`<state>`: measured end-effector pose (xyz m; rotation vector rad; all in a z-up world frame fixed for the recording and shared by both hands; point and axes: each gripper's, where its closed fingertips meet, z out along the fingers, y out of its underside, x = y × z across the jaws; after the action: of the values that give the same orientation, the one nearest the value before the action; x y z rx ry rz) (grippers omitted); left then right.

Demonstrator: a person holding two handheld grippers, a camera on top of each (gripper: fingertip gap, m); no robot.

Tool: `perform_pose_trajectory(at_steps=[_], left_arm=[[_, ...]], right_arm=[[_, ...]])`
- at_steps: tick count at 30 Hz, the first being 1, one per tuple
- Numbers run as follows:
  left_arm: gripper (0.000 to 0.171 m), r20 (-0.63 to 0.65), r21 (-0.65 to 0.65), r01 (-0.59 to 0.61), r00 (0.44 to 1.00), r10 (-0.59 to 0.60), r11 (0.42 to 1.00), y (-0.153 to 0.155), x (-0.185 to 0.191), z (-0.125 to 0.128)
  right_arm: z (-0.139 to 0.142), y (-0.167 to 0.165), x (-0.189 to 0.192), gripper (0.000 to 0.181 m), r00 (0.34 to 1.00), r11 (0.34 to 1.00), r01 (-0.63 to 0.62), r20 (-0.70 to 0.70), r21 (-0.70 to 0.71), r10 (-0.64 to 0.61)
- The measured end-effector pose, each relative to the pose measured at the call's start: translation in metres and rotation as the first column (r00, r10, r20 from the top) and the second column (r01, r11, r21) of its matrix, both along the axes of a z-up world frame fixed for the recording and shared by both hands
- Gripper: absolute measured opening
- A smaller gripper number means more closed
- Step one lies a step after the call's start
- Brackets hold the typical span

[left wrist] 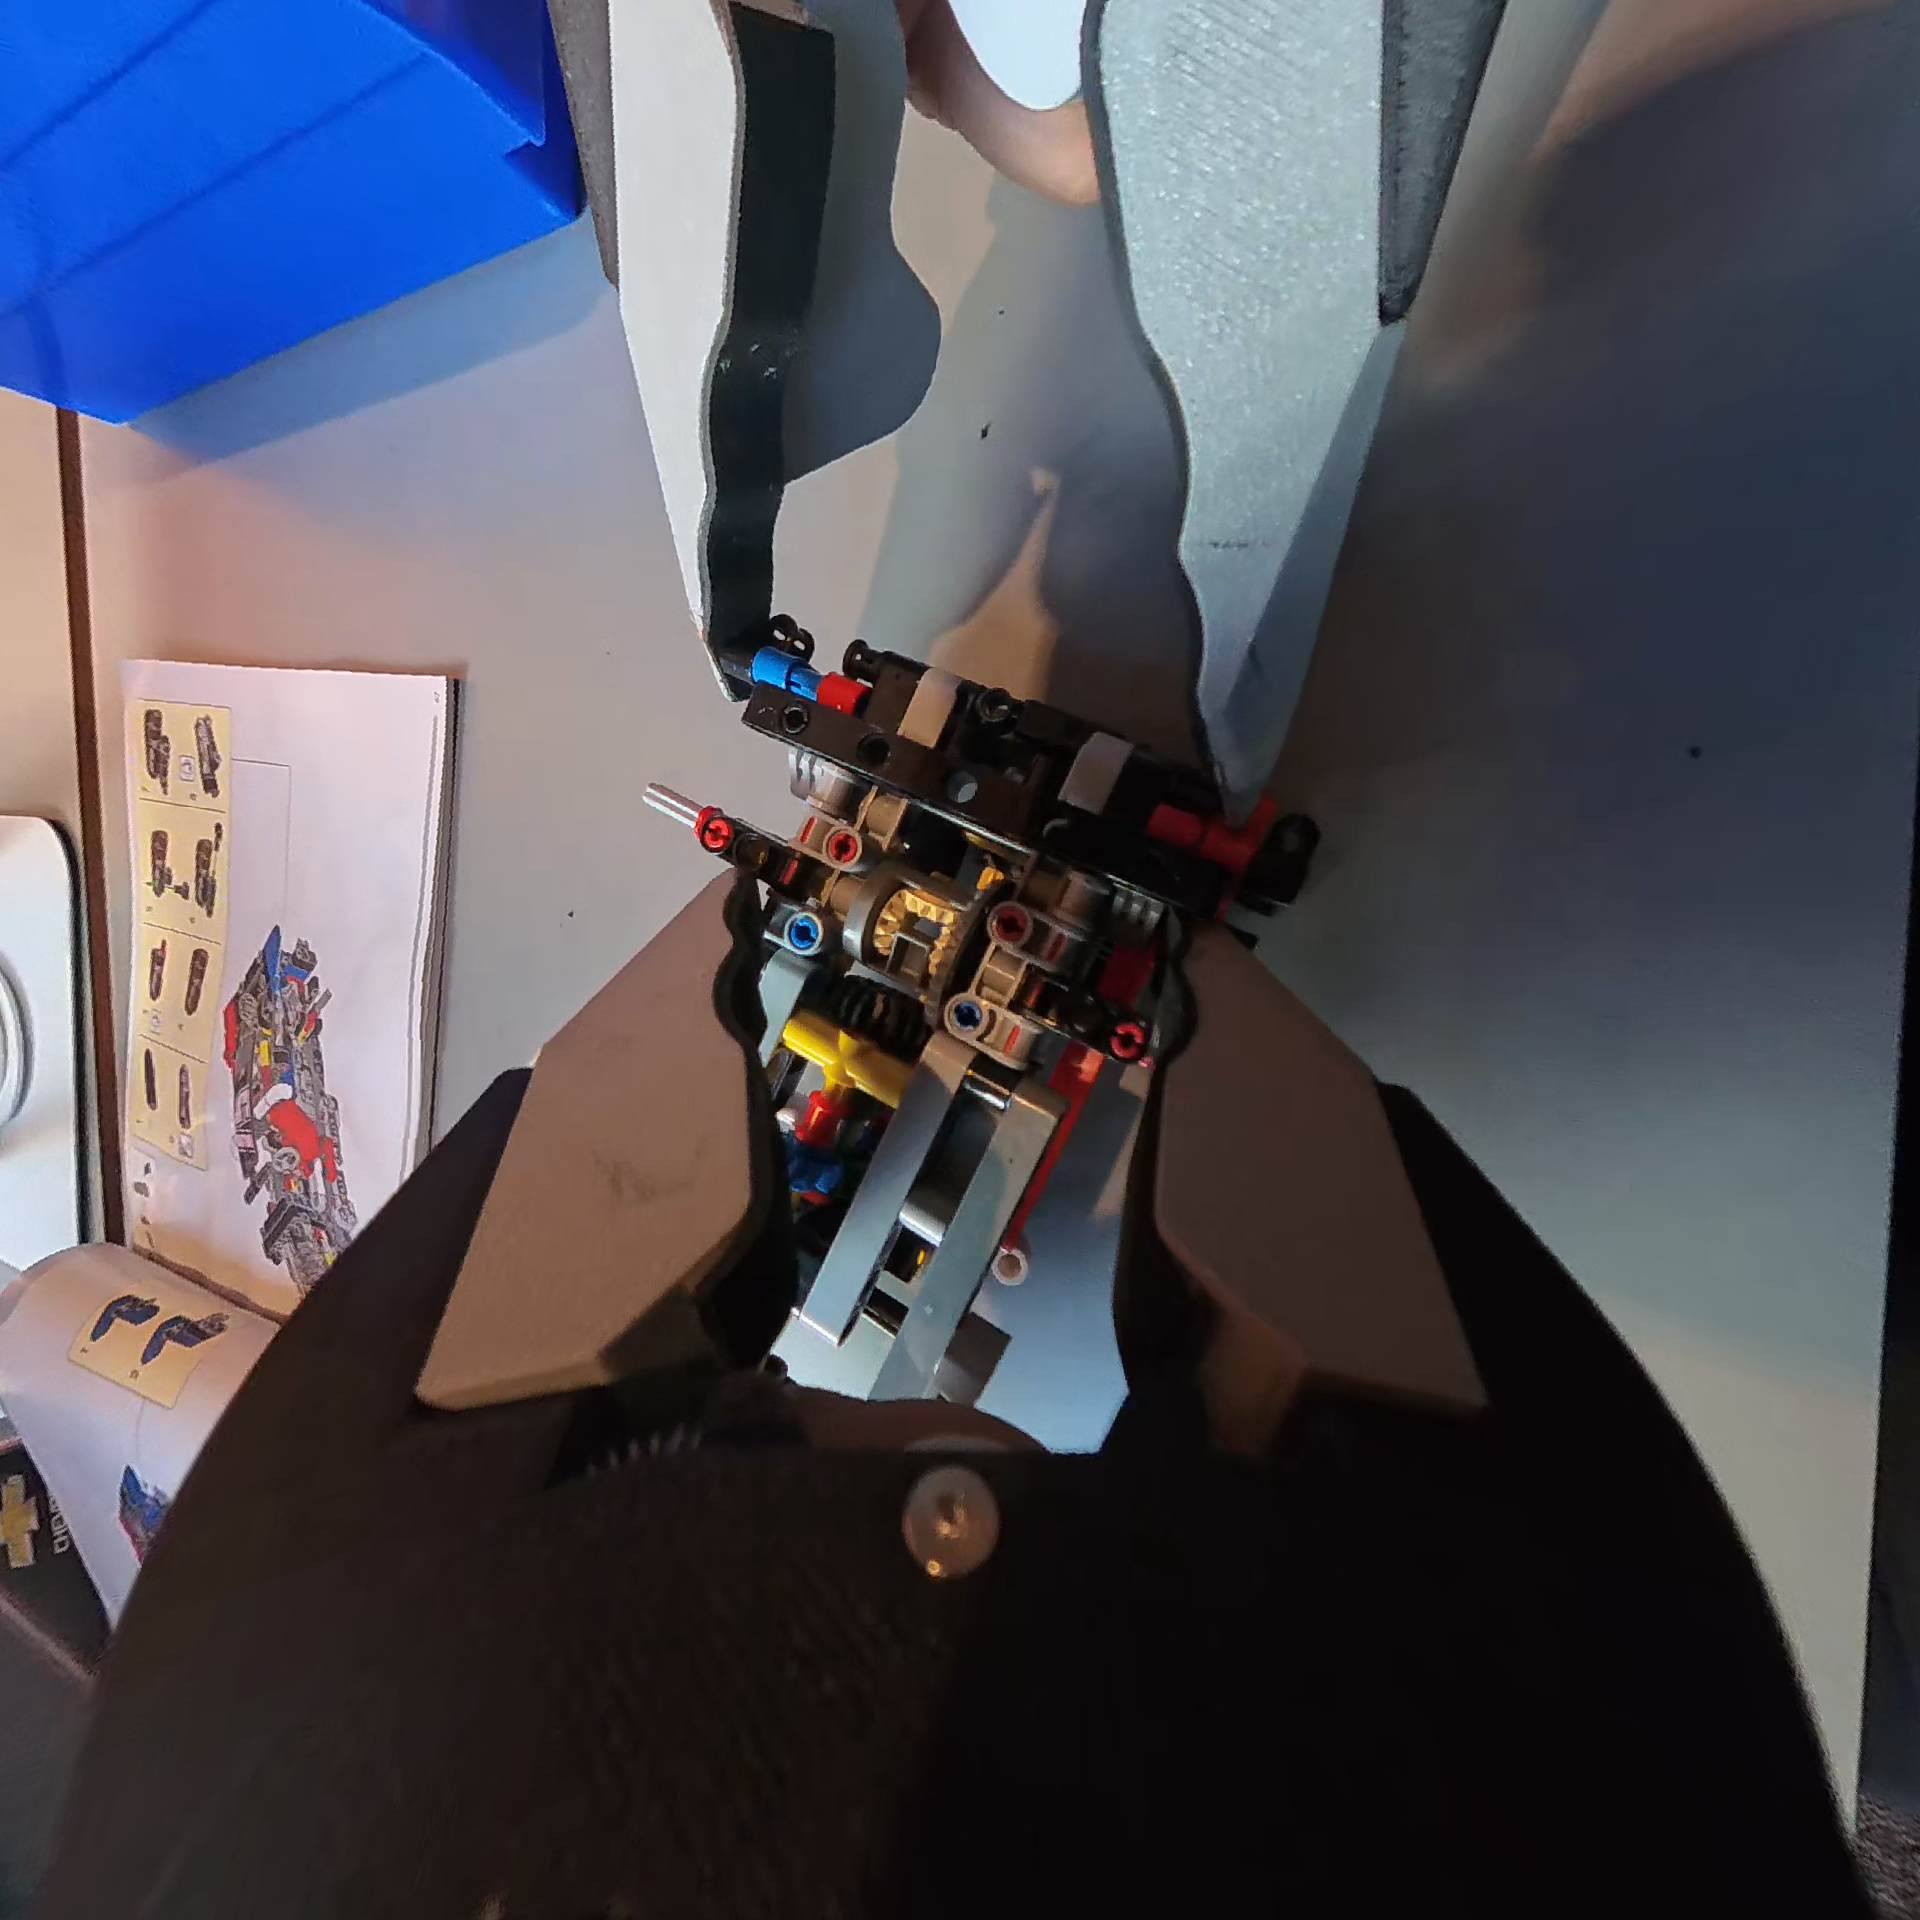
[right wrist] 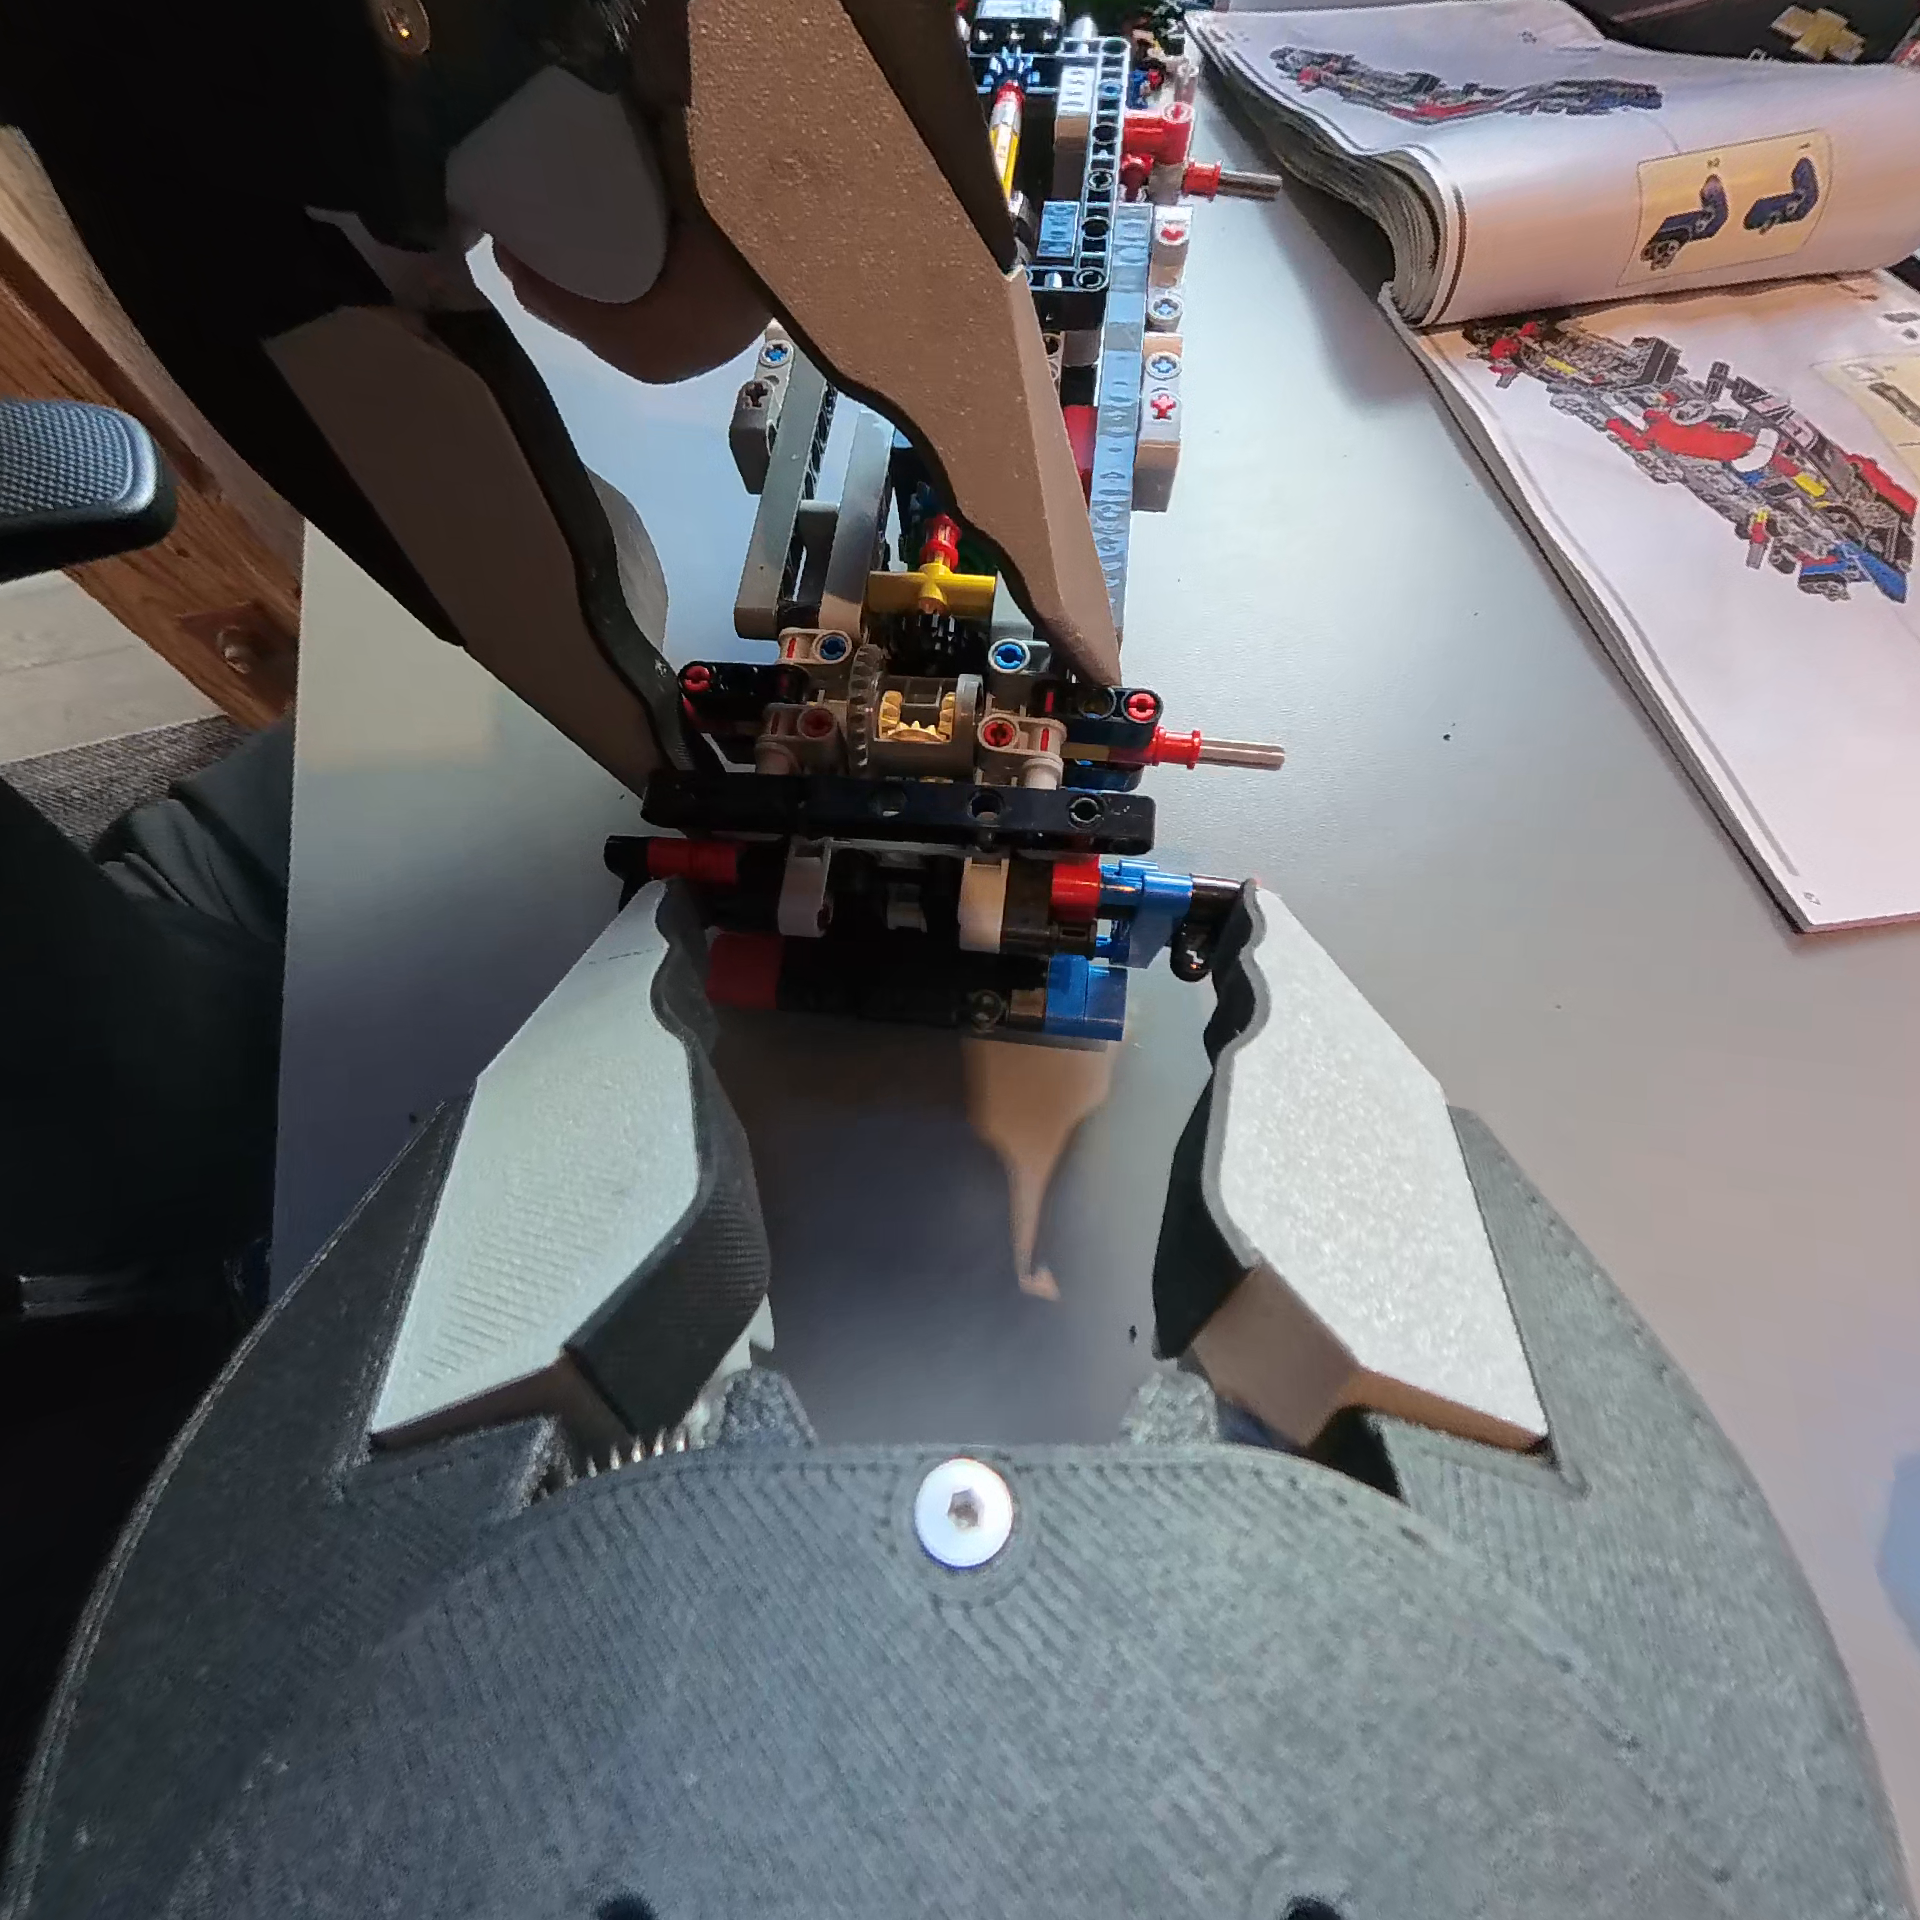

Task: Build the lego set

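Note:
A long grey Lego chassis (left wrist: 914,1174) lies on the grey table, with a differential gear (left wrist: 914,925) at its end. My left gripper (left wrist: 956,930), with tan fingers, is shut on this end of the chassis. My right gripper (right wrist: 951,914), with grey fingers, is shut on a black sub-assembly (right wrist: 904,894) with red and blue pins. The sub-assembly sits against the chassis end (right wrist: 914,717). In the left wrist view the right gripper (left wrist: 982,738) comes in from the top, holding the sub-assembly (left wrist: 997,727). In the right wrist view the left gripper (right wrist: 883,722) comes in from above.
An open instruction booklet (right wrist: 1662,468) lies to the right of the chassis; it also shows in the left wrist view (left wrist: 312,935). A blue bin (left wrist: 260,187) stands at the far left. The table edge (right wrist: 296,935) runs close on the left, with a chair armrest (right wrist: 62,478) beyond it. My two grippers' fingertips are within a few centimetres of each other.

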<state>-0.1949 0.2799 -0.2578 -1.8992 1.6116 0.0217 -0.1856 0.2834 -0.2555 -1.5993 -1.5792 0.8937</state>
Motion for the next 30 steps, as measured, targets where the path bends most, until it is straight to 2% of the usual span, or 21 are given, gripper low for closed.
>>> perform_pose_trajectory(at_steps=[3, 5, 6, 8, 9, 11, 12, 13, 16, 20, 28, 30], left_arm=[[0.073, 0.023, 0.015, 0.017, 1.000, -0.017, 1.000, -0.002, 0.000, 0.001], [0.072, 0.032, 0.010, 0.028, 0.999, -0.028, 1.000, -0.006, 0.000, 0.002], [0.072, 0.034, 0.012, 0.056, 0.998, -0.057, 0.998, -0.010, 0.000, 0.001], [0.073, 0.038, 0.040, 0.109, 0.993, -0.110, 0.993, -0.016, -0.001, 0.002], [0.072, 0.030, 0.044, 0.132, 0.991, -0.133, 0.990, -0.019, -0.002, 0.002], [0.072, 0.018, 0.080, 0.233, 0.972, -0.235, 0.969, -0.026, -0.003, 0.002], [0.072, 0.019, 0.092, 0.271, 0.962, -0.274, 0.958, -0.029, -0.004, 0.002], [0.073, 0.017, 0.097, 0.300, 0.953, -0.303, 0.949, -0.031, -0.005, 0.002], [0.072, 0.004, 0.088, 0.343, 0.939, -0.345, 0.935, -0.034, -0.006, 0.001], [0.072, 0.024, 0.076, 0.355, 0.934, -0.357, 0.932, -0.035, -0.006, 0.001], [0.073, 0.055, 0.067, 0.359, 0.930, -0.362, 0.931, -0.034, -0.006, 0.002], [0.072, 0.054, 0.070, 0.363, 0.929, -0.367, 0.929, -0.035, -0.006, 0.002]], right_arm=[[0.001, -0.001, -0.001, 0.098, 0.999, 1.000, -0.020, -0.027, -0.005, 0.020], [0.002, -0.004, 0.002, 0.099, 0.995, 0.996, -0.092, -0.030, -0.024, 0.091], [0.002, -0.003, 0.009, 0.088, 0.989, 0.989, -0.148, -0.024, -0.022, 0.147], [0.006, 0.006, 0.030, 0.048, 0.964, 0.964, -0.266, -0.024, -0.012, 0.265], [0.012, 0.014, 0.038, 0.021, 0.950, 0.952, -0.306, -0.071, -0.008, 0.304], [0.025, 0.014, 0.047, 0.000, 0.896, 0.902, -0.425, -0.177, -0.076, 0.407], [0.027, 0.017, 0.045, 0.003, 0.885, 0.889, -0.447, -0.193, -0.102, 0.423], [0.026, 0.019, 0.042, 0.020, 0.875, 0.876, -0.470, -0.192, -0.109, 0.445], [0.026, 0.001, 0.029, 0.025, 0.803, 0.807, -0.586, -0.185, -0.075, 0.567], [0.018, -0.014, 0.015, 0.008, 0.757, 0.764, -0.645, -0.131, 0.008, 0.640], [0.021, -0.005, 0.017, 0.007, 0.721, 0.730, -0.683, -0.154, 0.000, 0.675], [0.021, -0.006, 0.021, 0.000, 0.697, 0.708, -0.706, -0.154, 0.024, 0.700]])
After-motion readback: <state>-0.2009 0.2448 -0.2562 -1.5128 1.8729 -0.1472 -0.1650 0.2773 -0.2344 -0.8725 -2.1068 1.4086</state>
